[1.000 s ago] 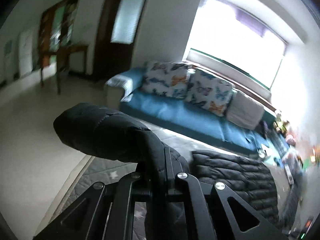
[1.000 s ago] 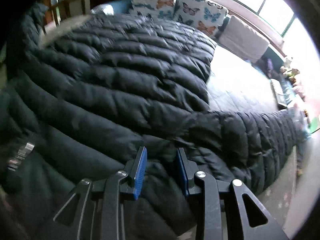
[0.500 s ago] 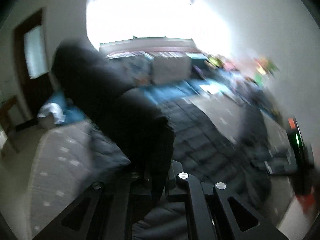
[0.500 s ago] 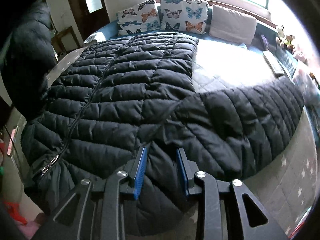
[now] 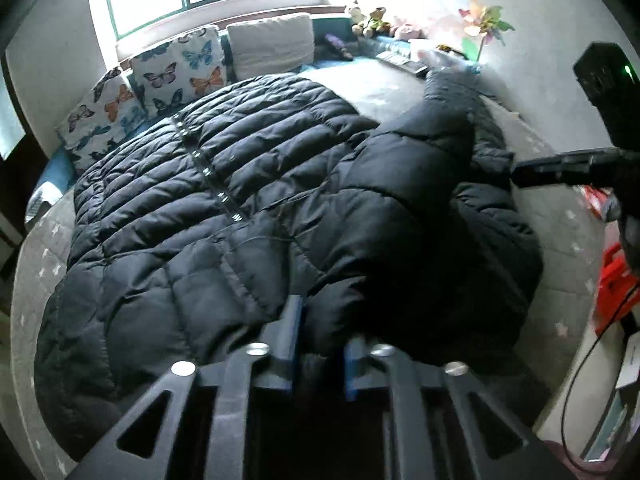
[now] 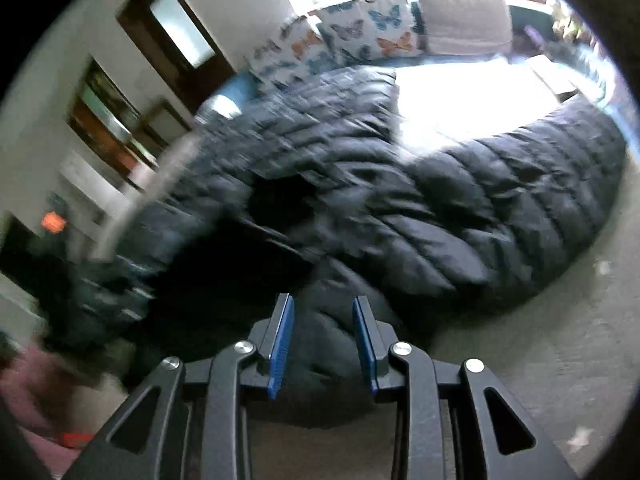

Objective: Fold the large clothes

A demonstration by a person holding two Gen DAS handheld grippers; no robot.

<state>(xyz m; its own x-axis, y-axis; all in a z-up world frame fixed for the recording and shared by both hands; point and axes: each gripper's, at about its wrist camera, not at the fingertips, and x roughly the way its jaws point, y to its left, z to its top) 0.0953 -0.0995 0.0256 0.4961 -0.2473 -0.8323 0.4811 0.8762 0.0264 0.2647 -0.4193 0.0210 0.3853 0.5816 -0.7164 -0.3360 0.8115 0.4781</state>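
Note:
A large black quilted down coat (image 5: 224, 184) lies spread on a grey star-patterned mat (image 5: 36, 264). One sleeve (image 5: 416, 184) is laid across the coat's body, cuff toward the far right. My left gripper (image 5: 320, 320) is open just above the near end of that sleeve, fabric bulging between its blue pads. In the right wrist view the coat (image 6: 460, 208) fills the middle, blurred. My right gripper (image 6: 322, 320) is open over the coat's near edge, holding nothing. The right gripper's body also shows in the left wrist view (image 5: 572, 168).
Butterfly cushions (image 5: 180, 72) and a white cushion (image 5: 272, 44) line a blue sofa under the window. Toys and a pinwheel (image 5: 484, 20) stand at the back right. Red items (image 5: 616, 284) and cables lie by the mat's right edge. A dark door (image 6: 176, 36) is at the left.
My left gripper swung the lifted sleeve across the coat, laid it down and opened. My right gripper stayed open and shifted left along the coat's near edge.

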